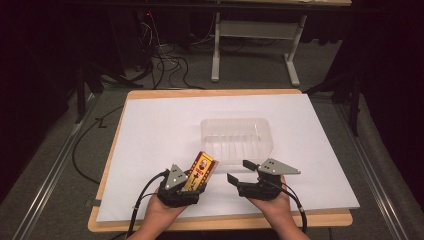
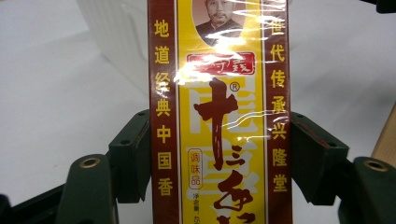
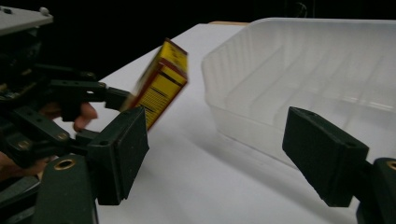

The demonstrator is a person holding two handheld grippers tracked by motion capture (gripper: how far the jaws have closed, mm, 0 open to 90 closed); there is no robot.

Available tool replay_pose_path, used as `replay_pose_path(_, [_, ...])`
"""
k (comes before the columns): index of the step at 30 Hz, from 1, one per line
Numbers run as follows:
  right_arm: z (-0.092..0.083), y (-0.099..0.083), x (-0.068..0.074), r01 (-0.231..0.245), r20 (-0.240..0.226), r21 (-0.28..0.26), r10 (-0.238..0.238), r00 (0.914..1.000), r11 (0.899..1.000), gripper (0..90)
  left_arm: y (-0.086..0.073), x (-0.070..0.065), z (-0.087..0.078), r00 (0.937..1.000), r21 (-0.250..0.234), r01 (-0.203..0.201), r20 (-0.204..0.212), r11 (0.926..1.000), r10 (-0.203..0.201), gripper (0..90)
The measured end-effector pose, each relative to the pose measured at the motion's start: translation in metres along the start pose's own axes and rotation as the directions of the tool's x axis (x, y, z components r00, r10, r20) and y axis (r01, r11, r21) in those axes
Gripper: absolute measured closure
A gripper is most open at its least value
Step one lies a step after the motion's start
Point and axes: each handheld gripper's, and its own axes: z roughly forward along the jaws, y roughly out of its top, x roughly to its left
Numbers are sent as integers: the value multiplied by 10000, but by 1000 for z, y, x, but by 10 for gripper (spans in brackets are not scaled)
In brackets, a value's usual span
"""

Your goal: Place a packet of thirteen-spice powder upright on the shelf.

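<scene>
A yellow and dark red seasoning box wrapped in clear film is held off the table, tilted toward the tub. My left gripper is shut on the seasoning box, both pads pressing its long sides. From the right gripper view the seasoning box hangs just left of the tub's near corner. A clear ribbed plastic tub sits at the middle of the white sheet, and nothing lies in it. My right gripper is open with nothing between its jaws, just in front of the tub.
A white sheet covers most of the wooden table. Beyond the far edge stand a grey table frame and loose cables on the floor. Metal rails run along the floor on both sides.
</scene>
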Motion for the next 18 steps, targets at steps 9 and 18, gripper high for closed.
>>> replay_pose_path(9, [12,3,10,-273,-408,-44,271,9988,9996,223,5,-17,11,9996,-211,-241,147,9995,244,326])
replay_pose_path(18, [24,8,11,-635,-547,-141,626,9965,9979,194,8,-23,14,9995,-554,-292,111,9980,299,326])
